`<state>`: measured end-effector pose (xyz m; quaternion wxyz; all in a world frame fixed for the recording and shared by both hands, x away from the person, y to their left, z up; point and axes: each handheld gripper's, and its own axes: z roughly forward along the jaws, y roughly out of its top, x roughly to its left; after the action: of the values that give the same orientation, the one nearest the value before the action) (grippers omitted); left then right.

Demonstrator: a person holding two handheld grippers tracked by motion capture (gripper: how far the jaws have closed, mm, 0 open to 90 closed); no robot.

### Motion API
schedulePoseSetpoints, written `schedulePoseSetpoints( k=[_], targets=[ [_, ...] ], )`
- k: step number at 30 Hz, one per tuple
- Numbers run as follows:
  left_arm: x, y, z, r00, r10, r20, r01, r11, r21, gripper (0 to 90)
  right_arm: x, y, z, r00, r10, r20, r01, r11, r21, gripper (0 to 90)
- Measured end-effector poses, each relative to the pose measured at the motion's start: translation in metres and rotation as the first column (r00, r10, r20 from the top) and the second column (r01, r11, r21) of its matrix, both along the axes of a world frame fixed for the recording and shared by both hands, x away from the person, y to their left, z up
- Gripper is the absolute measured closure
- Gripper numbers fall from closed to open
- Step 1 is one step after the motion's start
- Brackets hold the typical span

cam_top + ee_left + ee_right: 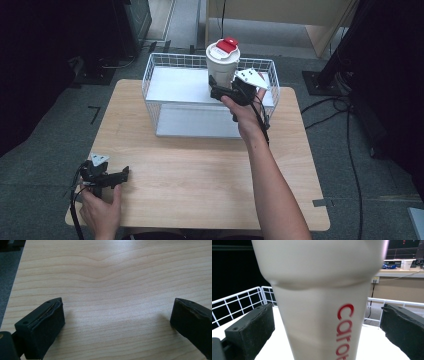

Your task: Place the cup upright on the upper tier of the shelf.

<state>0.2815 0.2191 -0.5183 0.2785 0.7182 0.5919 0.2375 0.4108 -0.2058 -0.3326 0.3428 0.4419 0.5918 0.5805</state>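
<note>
Filling the frame: blurred cup

I count one cream cup with a single red-and-white lid, standing inside one white wire basket. There is one wooden bench carrying it all. I hold two tools: my left tool and my right tool, one in each of my two hands.
</note>
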Motion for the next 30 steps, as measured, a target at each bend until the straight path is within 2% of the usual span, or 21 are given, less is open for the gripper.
schedulePoseSetpoints(
  k=[14,26,30],
  targets=[
    [0.000,0.000,0.000,1.0000,0.002,0.002,-0.002,1.0000,-0.001,0.0,-0.023,-0.013,-0.010,0.9998,0.004,0.021,-0.003,0.999,-0.032,0.0],
    [0.000,0.000,0.000,1.0000,0.002,0.002,-0.002,1.0000,-0.001,0.0,-0.049,-0.025,-0.015,0.9988,0.019,0.046,-0.016,0.998,-0.058,0.0],
    [0.000,0.000,0.000,1.0000,0.002,0.002,-0.002,1.0000,-0.001,0.0,-0.057,-0.029,-0.018,0.9985,0.019,0.052,-0.015,0.997,-0.082,0.0]
  ],
)
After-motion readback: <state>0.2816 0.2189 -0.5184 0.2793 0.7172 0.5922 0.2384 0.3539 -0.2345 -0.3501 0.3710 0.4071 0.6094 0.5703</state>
